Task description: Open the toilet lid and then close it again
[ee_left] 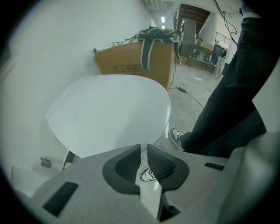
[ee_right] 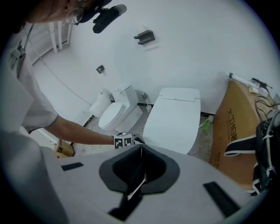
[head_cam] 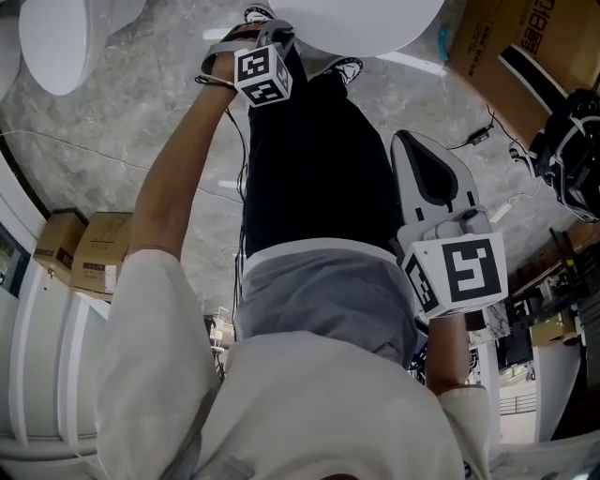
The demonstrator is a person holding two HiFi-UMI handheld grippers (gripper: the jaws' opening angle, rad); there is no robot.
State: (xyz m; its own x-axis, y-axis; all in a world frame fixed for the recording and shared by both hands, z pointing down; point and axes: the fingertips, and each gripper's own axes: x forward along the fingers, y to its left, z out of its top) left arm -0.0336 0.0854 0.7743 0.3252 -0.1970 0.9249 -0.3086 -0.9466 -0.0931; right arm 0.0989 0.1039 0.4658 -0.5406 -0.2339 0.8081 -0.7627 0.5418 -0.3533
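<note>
The toilet lid (ee_right: 173,118) is white, smooth and a little shiny. Its front is round and its back edge is straight. It lies down on the toilet (ee_right: 179,92) and covers the whole top, so no bowl shows. The toilet is white too. It stands on the grey stone floor (ee_right: 205,146) with its back to the white wall (ee_right: 197,48). Seen from close in front, the lid (ee_left: 109,113) looks like a big, plain oval. From above, only its round front end (head_cam: 366,23) shows, at the top edge of the head view.
</note>
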